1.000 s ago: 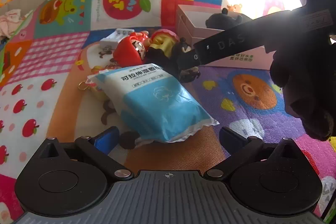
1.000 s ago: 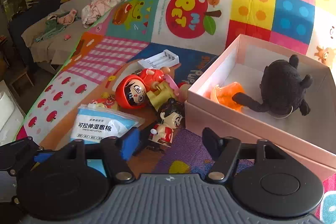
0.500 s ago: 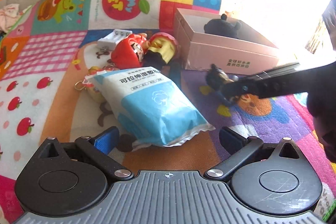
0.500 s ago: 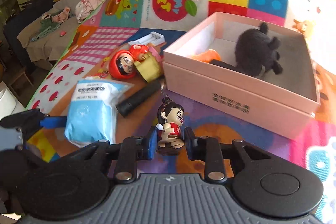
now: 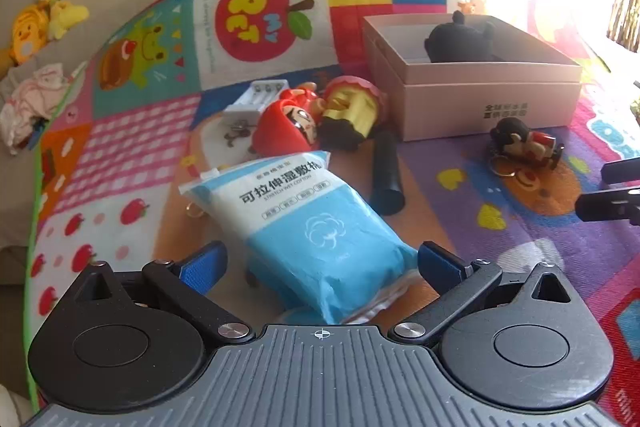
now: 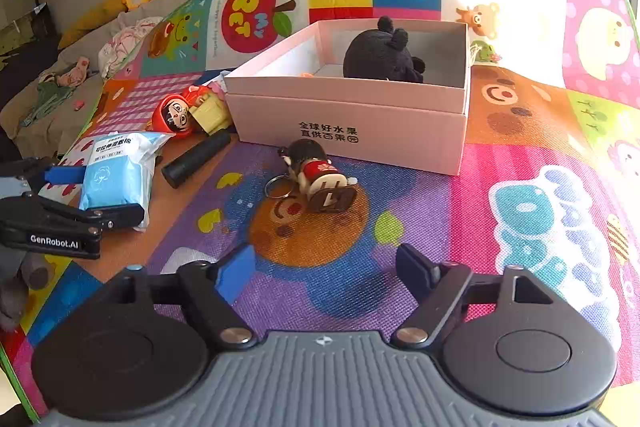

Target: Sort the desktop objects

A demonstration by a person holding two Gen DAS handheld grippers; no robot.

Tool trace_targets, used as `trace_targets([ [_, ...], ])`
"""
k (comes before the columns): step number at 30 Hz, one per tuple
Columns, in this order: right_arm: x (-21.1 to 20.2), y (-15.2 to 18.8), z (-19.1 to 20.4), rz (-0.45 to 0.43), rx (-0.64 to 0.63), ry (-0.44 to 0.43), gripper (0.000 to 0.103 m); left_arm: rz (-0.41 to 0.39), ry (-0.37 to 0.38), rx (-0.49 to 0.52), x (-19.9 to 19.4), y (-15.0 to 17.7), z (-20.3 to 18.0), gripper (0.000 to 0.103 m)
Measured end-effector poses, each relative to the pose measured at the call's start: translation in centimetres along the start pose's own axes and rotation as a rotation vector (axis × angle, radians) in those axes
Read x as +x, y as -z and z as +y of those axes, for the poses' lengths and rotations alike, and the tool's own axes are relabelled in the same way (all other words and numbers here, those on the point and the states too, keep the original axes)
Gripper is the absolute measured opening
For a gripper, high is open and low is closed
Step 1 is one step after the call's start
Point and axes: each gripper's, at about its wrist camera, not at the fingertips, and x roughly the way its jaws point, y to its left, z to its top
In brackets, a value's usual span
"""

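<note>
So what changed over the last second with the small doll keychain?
The right gripper carried the small red-shirted doll keychain from the pile to in front of the pink cardboard box, and its jaws have just opened, releasing it. The blue cotton-pad packet stayed put.

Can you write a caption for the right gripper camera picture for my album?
Open right gripper hovers near a toppled red-shirted doll keychain before a pink cardboard box.

My right gripper [image 6: 326,269] has just been opening, nothing between its fingers; my left gripper [image 5: 320,263] is spread wide, angled downward.
</note>
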Motion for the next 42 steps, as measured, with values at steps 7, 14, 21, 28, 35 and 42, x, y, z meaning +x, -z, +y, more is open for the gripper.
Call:
trace_targets([
  [7, 0.3, 0.5, 0.7, -0.008, -0.025, -0.014, 0.102, -0.061, -0.176, -0.012, -1.0, -1.2, 2.5, 0.103],
  [14, 0.3, 0.5, 0.5, -0.007, -0.015, -0.026, 0.103, -0.145, 0.065, -0.044, -2.0, -2.4, -1.0, 0.098],
  [21, 0.3, 0.6, 0.5, -0.005, -0.02, -0.027, 0.103, -0.17, -0.016, -0.011, -1.4, -2.1, -3.4, 0.091],
  [28, 0.5, 0.6, 0.8, -0.001, -0.039, -0.011, 0.103, -0.131, -0.237, -0.11, -0.9, -1.1, 0.1, 0.101],
  [35, 0.5, 0.7, 1.0, 0.003, -0.051, 0.0, 0.103, -0.152, -0.033, -0.03, 0.2, -1.1, -1.8, 0.1],
  [42, 0.5, 0.7, 1.0, 0.003, -0.052, 0.0, 0.103, -0.152, -0.024, 0.011, -0.4, -0.8, -2.5, 0.101],
])
